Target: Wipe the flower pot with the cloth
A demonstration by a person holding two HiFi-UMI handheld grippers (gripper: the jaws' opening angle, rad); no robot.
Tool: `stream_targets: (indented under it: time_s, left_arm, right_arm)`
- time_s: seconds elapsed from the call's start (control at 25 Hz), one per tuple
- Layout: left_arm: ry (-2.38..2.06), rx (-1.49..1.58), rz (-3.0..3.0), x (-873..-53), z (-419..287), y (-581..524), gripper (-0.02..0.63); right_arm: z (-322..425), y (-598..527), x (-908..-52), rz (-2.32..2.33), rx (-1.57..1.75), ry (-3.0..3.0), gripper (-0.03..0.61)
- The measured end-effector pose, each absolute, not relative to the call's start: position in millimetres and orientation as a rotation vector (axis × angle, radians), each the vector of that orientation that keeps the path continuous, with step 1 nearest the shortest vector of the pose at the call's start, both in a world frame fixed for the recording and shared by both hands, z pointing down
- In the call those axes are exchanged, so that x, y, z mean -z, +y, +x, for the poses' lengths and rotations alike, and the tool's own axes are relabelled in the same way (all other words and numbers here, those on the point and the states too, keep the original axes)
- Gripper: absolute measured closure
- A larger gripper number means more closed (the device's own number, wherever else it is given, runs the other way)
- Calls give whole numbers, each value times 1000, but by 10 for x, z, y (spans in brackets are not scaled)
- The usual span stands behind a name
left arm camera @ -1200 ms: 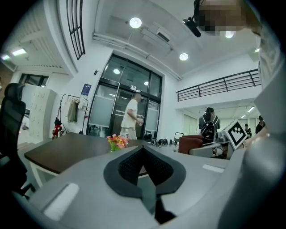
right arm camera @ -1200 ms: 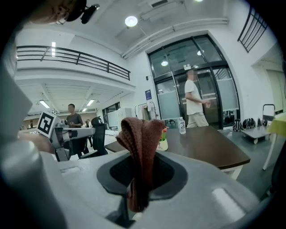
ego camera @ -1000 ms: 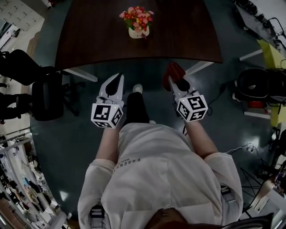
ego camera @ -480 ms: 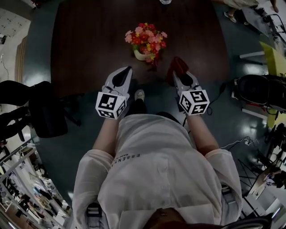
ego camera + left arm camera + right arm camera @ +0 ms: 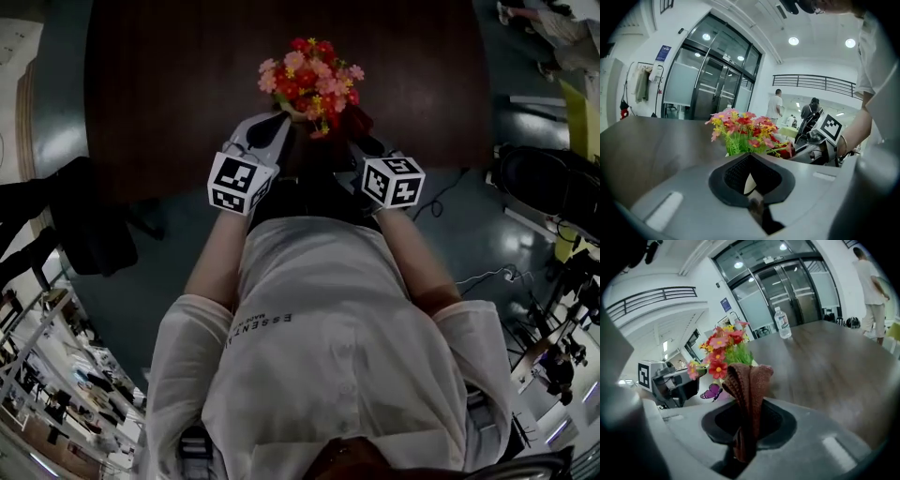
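A cream flower pot with a purple butterfly holds red, pink and yellow flowers near the front edge of the dark wooden table. From above, the blooms hide most of the pot. My left gripper is shut and empty, its tips close at the pot's left; a cream sliver of the pot shows through its jaw gap. My right gripper is shut on a reddish-brown cloth, which stands folded out of its jaws just right of the flowers. Whether the cloth touches the pot is hidden.
A clear water bottle stands farther back on the table. A black chair is at the left of the table and dark equipment at the right. People stand in the bright hall beyond; glass doors are behind.
Both grippers have moved forward from in front of the table edge to either side of the flower pot. The cloth has travelled with the right gripper and now sits beside the flowers.
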State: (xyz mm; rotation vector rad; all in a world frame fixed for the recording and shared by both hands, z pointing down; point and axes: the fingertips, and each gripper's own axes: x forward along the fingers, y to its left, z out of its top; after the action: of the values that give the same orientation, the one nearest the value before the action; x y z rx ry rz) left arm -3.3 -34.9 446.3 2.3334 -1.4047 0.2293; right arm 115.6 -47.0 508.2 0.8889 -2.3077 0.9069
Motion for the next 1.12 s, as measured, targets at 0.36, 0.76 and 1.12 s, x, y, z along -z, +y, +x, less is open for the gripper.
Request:
stream_targets:
  time_s: [0.36, 0.76, 1.12]
  left_arm:
    - [-1286, -337, 2289, -4802, 60, -540, 598]
    - [-1275, -492, 2336, -4855, 92, -535, 598]
    - [-1262, -476, 2333, -4845, 92, -528, 598]
  right_arm:
    - [427, -46, -5236, 361, -929, -2302, 526]
    - [442, -133, -5316, 301, -859, -2322, 525]
    - [873, -480, -5303, 445, -845, -2326, 525]
